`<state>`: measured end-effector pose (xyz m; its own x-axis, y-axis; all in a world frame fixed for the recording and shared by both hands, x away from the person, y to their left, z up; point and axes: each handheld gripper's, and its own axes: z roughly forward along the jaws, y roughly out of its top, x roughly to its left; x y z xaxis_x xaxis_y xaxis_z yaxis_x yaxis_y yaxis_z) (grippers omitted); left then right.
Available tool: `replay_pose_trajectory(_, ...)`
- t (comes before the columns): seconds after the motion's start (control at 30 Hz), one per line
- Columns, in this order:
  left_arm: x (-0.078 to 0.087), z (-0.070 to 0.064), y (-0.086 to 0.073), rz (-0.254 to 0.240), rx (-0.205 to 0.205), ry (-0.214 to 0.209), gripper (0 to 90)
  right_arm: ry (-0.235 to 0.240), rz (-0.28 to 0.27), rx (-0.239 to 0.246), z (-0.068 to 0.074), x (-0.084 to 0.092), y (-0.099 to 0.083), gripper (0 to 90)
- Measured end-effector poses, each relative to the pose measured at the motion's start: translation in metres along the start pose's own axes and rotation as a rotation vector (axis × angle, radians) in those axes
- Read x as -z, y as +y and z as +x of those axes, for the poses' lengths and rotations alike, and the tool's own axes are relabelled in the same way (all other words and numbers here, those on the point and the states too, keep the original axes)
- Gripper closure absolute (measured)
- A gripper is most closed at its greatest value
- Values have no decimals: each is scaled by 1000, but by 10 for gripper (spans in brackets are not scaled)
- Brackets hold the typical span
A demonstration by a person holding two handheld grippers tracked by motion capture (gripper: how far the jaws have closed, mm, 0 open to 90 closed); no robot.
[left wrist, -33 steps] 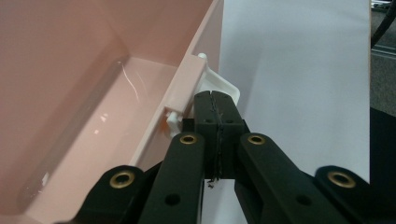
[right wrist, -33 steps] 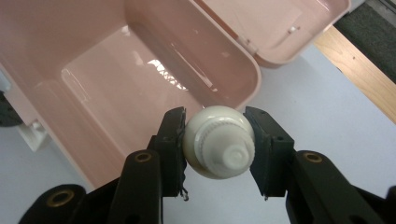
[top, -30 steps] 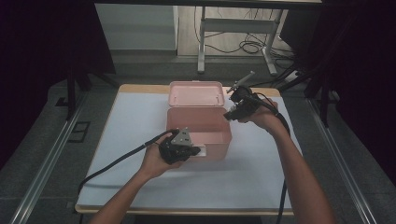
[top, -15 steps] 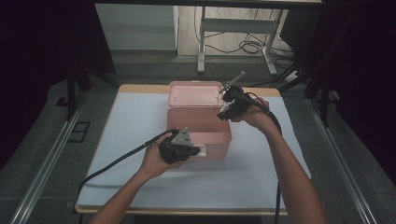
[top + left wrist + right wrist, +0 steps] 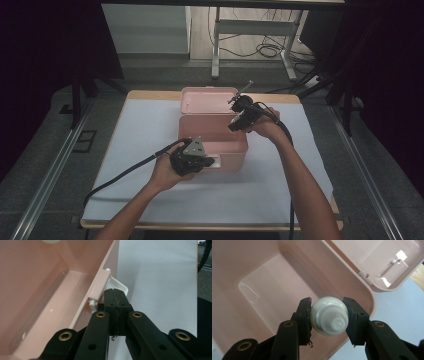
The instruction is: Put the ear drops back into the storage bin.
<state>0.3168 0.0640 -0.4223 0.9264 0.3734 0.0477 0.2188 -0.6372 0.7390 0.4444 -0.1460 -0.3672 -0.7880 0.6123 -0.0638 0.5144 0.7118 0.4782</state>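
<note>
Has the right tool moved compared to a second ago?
Yes. The right tool has shifted left from beyond the pink box's right wall to over its open interior.

The right gripper (image 5: 329, 319) gripped a white bottle (image 5: 329, 318) between its jaws, cap toward the camera. It hung over the open pink box (image 5: 262, 290), whose lid (image 5: 372, 262) lay back.

Glossy smooth pink plastic box (image 5: 212, 135); white plastic bottle (image 5: 329, 315) with ribbed cap; matt white sheet over wooden desk (image 5: 150, 95)
</note>
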Motion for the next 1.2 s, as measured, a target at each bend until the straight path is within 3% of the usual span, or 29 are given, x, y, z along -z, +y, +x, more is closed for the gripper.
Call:
replay_pose_trajectory(0.47, 0, 0, 0, -3, -1, -1, 900, -7, 46, 8, 5, -27, 4, 599)
replay_pose_trajectory(1.2, 0, 1, -1, 1, -9, -3, 900, -14, 88, 36, 10, -48, 10, 598)
